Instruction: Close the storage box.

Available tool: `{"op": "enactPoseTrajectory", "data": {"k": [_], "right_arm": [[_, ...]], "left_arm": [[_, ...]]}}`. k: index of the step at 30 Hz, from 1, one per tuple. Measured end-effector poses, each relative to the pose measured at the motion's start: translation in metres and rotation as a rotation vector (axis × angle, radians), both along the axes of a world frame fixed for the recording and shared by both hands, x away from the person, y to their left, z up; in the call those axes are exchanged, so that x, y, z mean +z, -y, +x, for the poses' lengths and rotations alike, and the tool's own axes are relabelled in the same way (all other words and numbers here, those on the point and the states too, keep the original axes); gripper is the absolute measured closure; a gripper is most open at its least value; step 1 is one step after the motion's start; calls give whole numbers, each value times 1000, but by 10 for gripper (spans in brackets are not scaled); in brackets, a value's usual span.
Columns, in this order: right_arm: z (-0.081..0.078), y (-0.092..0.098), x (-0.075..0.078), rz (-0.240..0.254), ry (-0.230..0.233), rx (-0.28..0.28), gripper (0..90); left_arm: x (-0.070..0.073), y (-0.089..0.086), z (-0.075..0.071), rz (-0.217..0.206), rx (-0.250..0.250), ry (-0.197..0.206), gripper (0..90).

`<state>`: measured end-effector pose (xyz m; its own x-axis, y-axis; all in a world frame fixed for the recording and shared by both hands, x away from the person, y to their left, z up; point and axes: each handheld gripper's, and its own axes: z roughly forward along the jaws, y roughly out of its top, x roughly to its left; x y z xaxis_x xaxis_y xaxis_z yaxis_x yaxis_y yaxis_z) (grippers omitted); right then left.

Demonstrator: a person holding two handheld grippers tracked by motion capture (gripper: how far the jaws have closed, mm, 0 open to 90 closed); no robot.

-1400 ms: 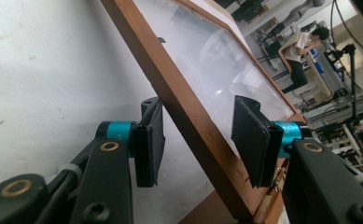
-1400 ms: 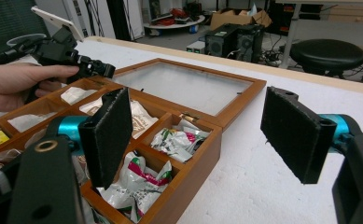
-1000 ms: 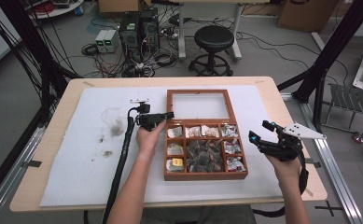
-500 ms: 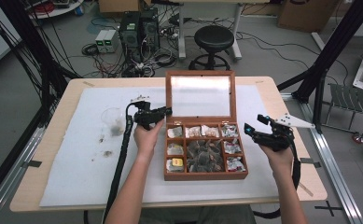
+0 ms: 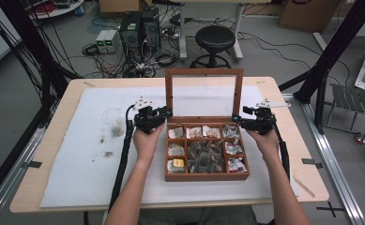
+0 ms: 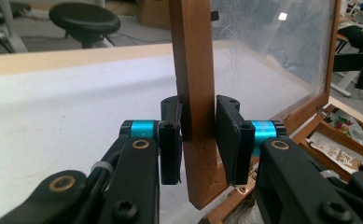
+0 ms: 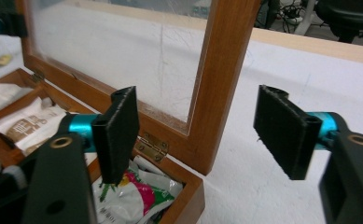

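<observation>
Wooden box (image 5: pixel 207 154) mid-table, packets in compartments; glass-paned lid (image 5: pixel 203 96) upright. Left gripper (image 6: pixel 198 133), closing, pinches lid's frame edge; right gripper (image 7: pixel 200 128), closing too, straddles opposite edge, pads clear

On the bench (image 5: pixel 53 187) lies a sheet (image 5: pixel 77 154), and on it, in front of me, stands the box (image 5: pixel 206 174) with packets in its compartments. Its lid (image 5: pixel 203 96) stands upright at the far side. My left tongs (image 5: pixel 166 113) are around the lid's left post, my right tongs (image 5: pixel 239 119) at its right post. A stool (image 5: pixel 215 40) stands on the floor behind the bench
</observation>
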<state>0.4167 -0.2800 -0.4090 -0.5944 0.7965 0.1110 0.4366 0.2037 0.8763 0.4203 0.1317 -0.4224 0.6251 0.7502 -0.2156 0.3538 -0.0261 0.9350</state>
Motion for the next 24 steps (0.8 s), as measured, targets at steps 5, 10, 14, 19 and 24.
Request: {"op": "enactPoseTrajectory", "data": {"k": [5, 10, 14, 19, 24], "right_arm": [[4, -6, -6, -34, -10, 6, 433], [-3, -10, 1, -56, 42, 31, 510], [-10, -15, 5, -101, 70, 26, 532], [-19, -18, 10, -146, 76, 21, 527], [-28, -19, 13, -152, 95, 6, 515]], "left_arm": [[6, 3, -10, 67, 2, 42, 714], [7, 3, -21, 96, -5, 93, 717], [8, 7, -29, 122, -2, 117, 683], [10, 9, -37, 141, -2, 121, 637], [16, 9, -48, 152, 10, 141, 611]]}}
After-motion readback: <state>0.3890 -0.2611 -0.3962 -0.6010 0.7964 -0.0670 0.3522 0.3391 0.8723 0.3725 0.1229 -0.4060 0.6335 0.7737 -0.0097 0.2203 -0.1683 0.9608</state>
